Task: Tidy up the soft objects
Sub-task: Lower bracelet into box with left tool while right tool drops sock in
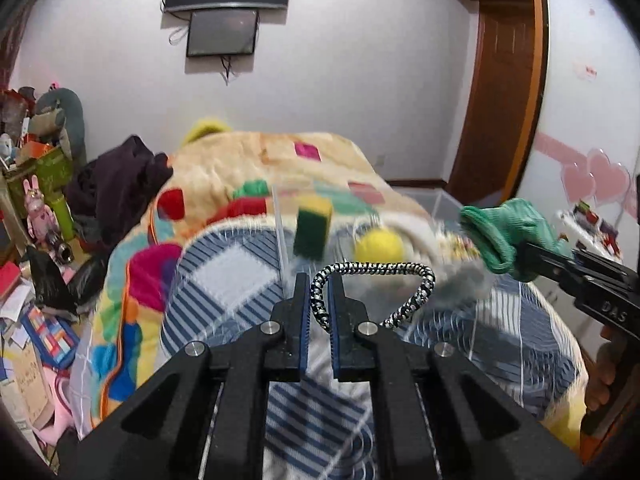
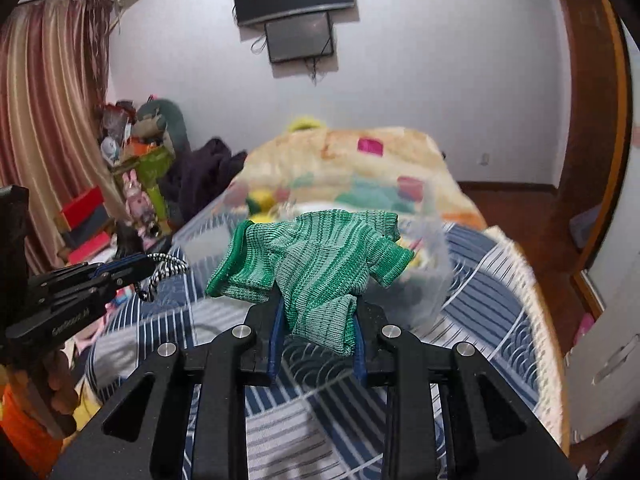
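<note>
1. Fingers of the left gripper (image 1: 320, 296) sit nearly closed, pinching a black-and-white braided rope (image 1: 376, 280) that loops out rightward above the bed (image 1: 224, 276).
2. Fingers of the right gripper (image 2: 316, 320) clamp a crumpled green knitted glove (image 2: 316, 260), ribbed and soft, bulging above the tips.
3. Beyond, blurred, lie a yellow-green sponge (image 1: 314, 230) and a yellow ball (image 1: 380, 246).

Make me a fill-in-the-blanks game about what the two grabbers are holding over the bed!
1. The left gripper pinches a black-and-white ____.
2. The right gripper holds a knitted glove that is ____ in colour.
3. Beside the sponge lies a ball coloured ____.

Missing words: rope, green, yellow.
</note>
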`<state>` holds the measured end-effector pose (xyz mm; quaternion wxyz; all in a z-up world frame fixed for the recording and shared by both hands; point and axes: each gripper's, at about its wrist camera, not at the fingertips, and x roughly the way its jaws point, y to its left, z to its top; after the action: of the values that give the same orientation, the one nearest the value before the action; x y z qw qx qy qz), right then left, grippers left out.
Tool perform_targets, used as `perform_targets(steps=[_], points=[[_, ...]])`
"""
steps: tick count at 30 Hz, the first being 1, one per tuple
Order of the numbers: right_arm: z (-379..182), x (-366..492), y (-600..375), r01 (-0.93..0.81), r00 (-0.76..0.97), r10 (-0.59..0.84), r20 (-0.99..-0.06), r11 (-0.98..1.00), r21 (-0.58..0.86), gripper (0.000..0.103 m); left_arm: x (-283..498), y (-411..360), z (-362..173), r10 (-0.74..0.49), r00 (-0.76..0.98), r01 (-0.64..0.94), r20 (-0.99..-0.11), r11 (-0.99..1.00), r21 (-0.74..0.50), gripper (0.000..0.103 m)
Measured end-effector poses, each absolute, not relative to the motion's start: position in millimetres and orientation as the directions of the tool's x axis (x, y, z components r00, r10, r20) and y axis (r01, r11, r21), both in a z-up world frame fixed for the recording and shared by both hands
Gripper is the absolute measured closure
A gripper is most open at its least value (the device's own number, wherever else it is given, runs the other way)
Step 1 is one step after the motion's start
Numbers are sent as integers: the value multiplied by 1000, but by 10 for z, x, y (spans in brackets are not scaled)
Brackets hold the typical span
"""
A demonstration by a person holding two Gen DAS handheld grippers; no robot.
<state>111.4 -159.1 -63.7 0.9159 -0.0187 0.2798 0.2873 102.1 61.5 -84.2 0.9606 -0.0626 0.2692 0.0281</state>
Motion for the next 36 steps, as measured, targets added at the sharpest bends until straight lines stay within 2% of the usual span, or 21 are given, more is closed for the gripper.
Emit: perform_targets(steps=[9,18,23,26,28,29,31,36], points=[[-511,1319,-1556,-503,718,511,-472,850,155,78,1489,635,-742,80,854,-131,-513,989,-64,95],[-747,1566,-1369,-486,677,491,-549,858,168,78,1895,620,-999,85,804,-157,-588,985,-72,95],[-842,1586,-1333,-487,661,473,-583,861,147,77,1906,583,-1067,88,793,-154,-603,986,-59,95],[-864,1609,-1337,-480,652,462,-601,865,144,75,1866,573,-1062,63,794,-138,-604,987,-77,94],[-865,1613,-1365,-483,642,467,-608,862,153,65,1830,573,-1057,38,795,-125,-605,987,-102,90],[-859,1603,-1382,-482,643,468,-606,862,154,63,1818,571,-1053,34,796,-122,-605,987,-106,90],[-840,1596,-1413,-477,648,464,-604,865,152,51,1773,553,-1037,26,799,-115,-601,987,-109,89],[-777,1532,-1508,-467,664,458,-591,871,151,47,1587,500,-929,3,825,-93,-565,987,-131,79]])
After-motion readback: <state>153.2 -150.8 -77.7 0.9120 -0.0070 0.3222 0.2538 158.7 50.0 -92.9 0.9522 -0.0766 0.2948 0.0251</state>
